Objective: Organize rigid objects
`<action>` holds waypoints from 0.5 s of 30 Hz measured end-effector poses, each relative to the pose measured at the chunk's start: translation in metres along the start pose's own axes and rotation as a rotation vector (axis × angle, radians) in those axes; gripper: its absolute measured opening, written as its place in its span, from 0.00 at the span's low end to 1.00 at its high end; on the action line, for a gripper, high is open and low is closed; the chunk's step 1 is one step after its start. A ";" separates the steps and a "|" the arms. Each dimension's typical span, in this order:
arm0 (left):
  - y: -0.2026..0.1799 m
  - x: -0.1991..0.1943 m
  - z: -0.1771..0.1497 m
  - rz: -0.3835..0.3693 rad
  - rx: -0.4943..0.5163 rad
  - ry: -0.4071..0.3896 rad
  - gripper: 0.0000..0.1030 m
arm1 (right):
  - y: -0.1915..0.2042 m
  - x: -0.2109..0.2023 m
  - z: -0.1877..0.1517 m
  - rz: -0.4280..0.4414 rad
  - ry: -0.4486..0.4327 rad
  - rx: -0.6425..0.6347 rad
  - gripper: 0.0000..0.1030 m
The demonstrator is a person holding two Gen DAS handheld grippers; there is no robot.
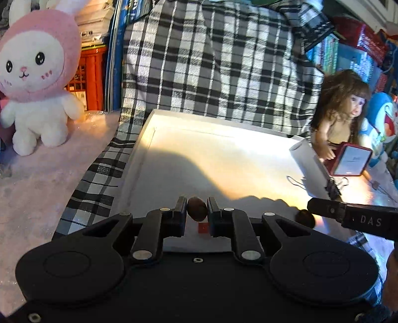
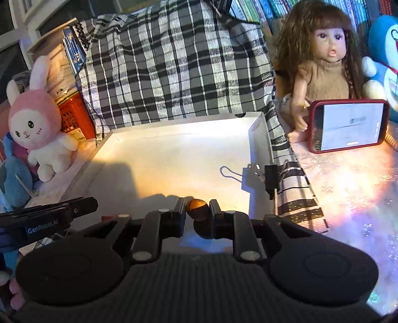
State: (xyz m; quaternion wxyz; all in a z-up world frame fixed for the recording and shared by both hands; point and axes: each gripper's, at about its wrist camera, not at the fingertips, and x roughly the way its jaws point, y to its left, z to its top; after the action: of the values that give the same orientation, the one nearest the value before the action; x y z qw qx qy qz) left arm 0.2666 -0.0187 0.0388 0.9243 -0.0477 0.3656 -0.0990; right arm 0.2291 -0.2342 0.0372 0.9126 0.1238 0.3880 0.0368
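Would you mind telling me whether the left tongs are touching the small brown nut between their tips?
Touching: in the left wrist view, the left tongs are shut on the brown nut, both pads pressing its sides, no gap showing.

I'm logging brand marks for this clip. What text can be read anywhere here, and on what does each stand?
"DAS" on the right gripper, along its black side, seen from the left wrist.
"GenRobot.AI" on the left gripper, on a small label, seen from the right wrist; its last letters are faint.
The phone screen shows dark marks, too small to read.
The book spines carry print, too blurred to read.
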 end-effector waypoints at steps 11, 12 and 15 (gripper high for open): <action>0.003 0.019 -0.004 0.047 0.010 0.038 0.16 | 0.017 0.014 -0.002 0.020 0.037 -0.044 0.23; 0.003 0.020 -0.004 0.049 0.009 0.039 0.16 | 0.018 0.015 -0.003 0.019 0.042 -0.045 0.23; 0.001 0.021 -0.005 0.055 0.023 0.038 0.16 | 0.020 0.020 -0.005 0.014 0.053 -0.050 0.24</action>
State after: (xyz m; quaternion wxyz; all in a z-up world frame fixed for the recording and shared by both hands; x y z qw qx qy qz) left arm 0.2789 -0.0221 0.0210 0.9200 -0.0253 0.3832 -0.0785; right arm 0.2396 -0.2102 0.0251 0.9045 0.1026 0.4101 0.0562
